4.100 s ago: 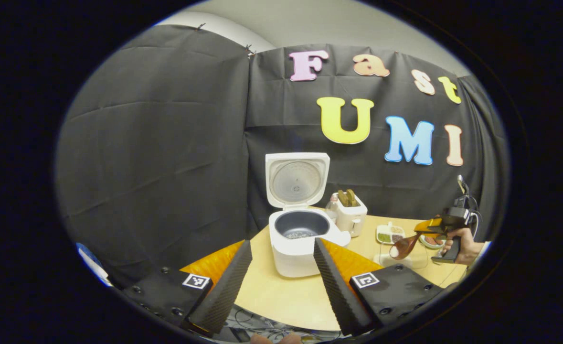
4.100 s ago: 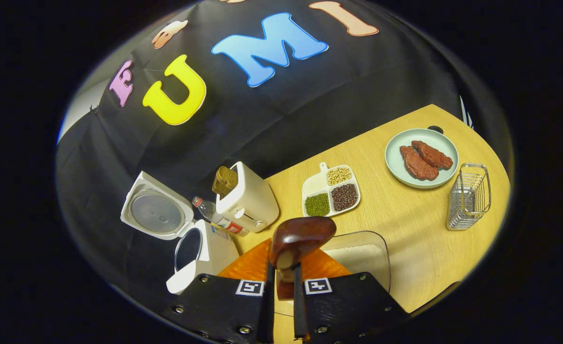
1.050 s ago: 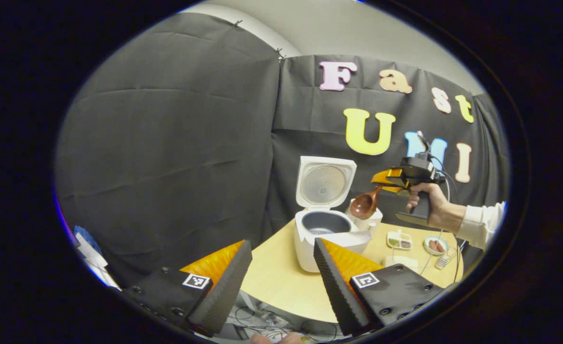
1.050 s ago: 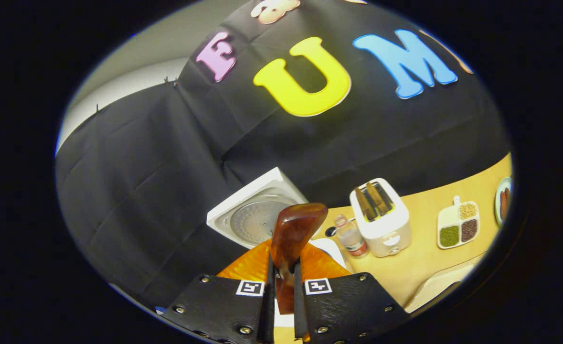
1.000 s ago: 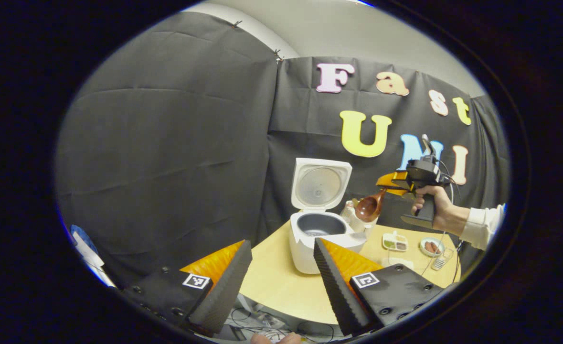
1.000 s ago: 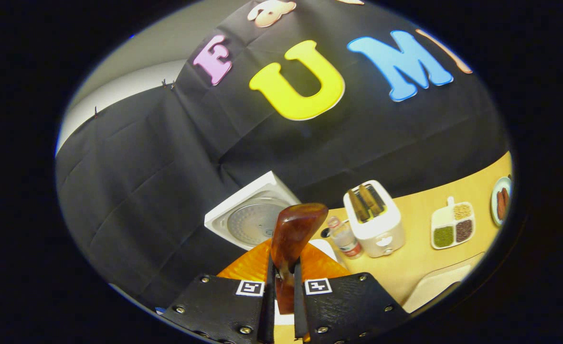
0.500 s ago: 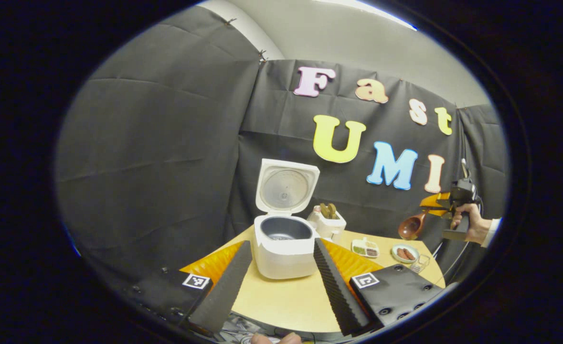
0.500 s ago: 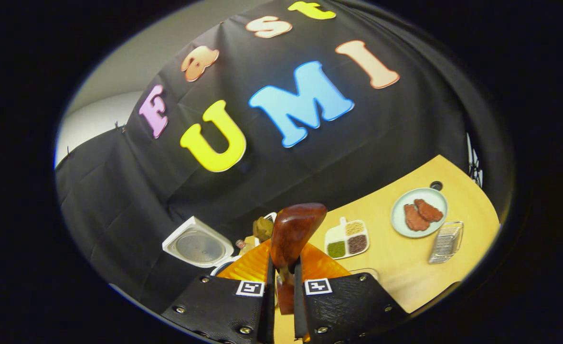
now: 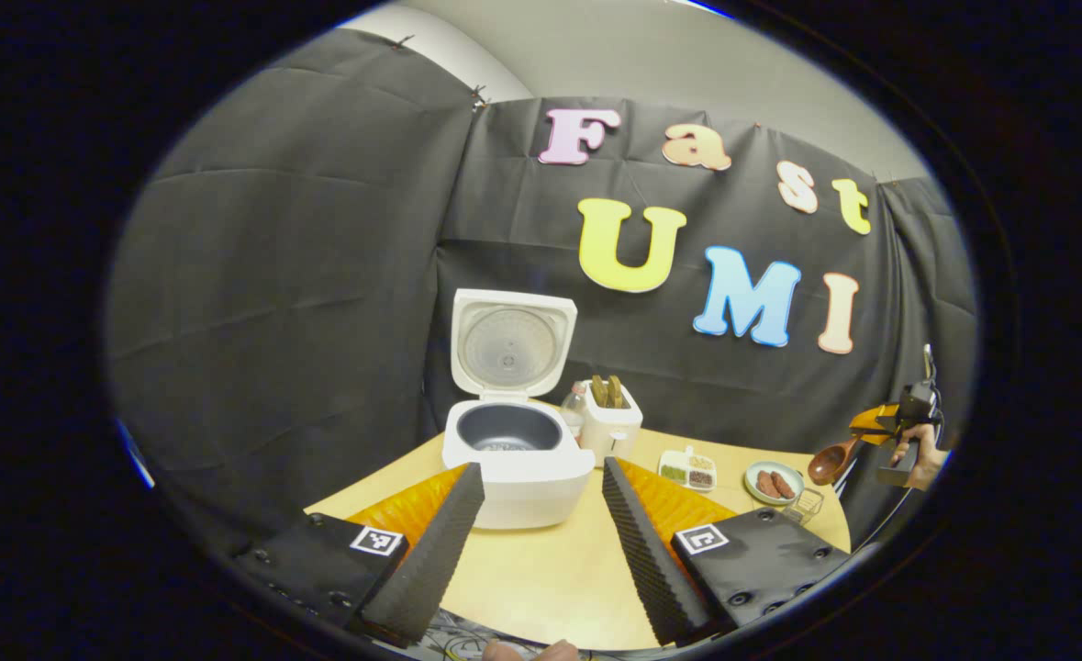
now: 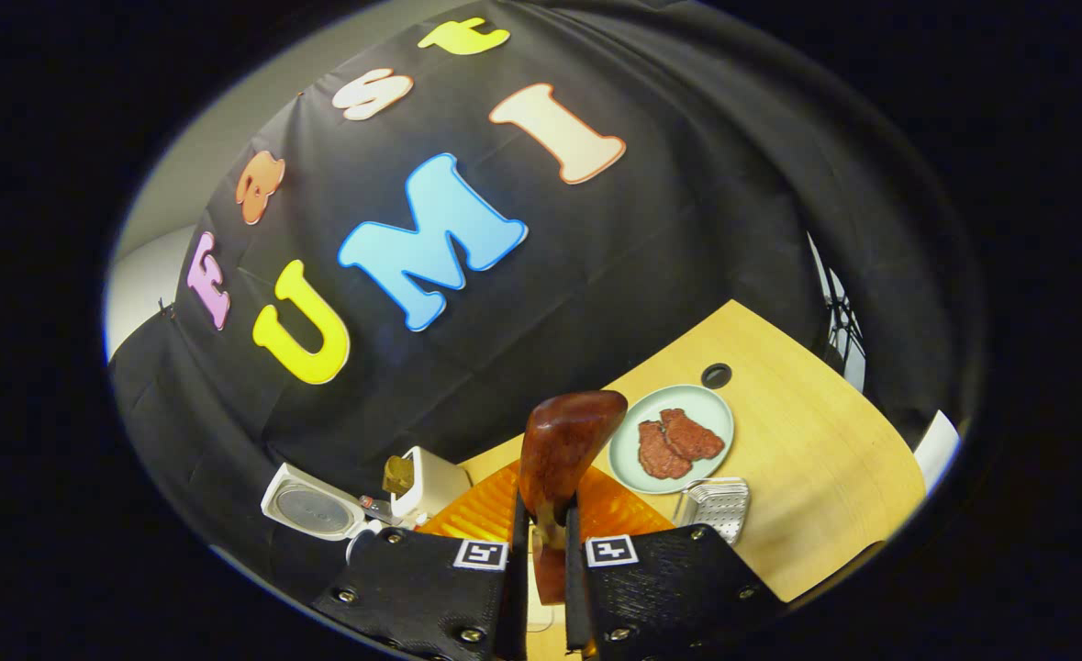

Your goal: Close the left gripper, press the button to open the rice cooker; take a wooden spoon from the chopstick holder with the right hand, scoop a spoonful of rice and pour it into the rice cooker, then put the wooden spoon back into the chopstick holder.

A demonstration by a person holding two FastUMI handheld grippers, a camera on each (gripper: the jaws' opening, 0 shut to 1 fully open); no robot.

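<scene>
The white rice cooker (image 9: 518,468) stands on the table with its lid (image 9: 511,341) up, and pale grains lie in the dark pot. My left gripper (image 9: 541,466) hangs open in front of it, well back from the table edge. My right gripper (image 10: 541,523) is shut on the handle of the wooden spoon (image 10: 566,441), whose brown bowl points forward. The spoon hovers above the wire chopstick holder (image 10: 715,507) and the plate. In the left gripper view the right gripper (image 9: 882,425) and spoon (image 9: 828,463) are at the far right, above the holder (image 9: 807,503).
On the wooden table (image 10: 807,468) a pale green plate (image 10: 715,411) holds two pieces of meat. A white toaster (image 9: 612,430), a bottle (image 9: 575,409) and a divided dish of beans (image 9: 687,468) stand right of the cooker. A hand (image 9: 919,459) holds the right gripper.
The right gripper has carried the spoon from beside the rice cooker's open lid to the right, over the plate and wire holder. The left gripper stays open; its view has swung right.
</scene>
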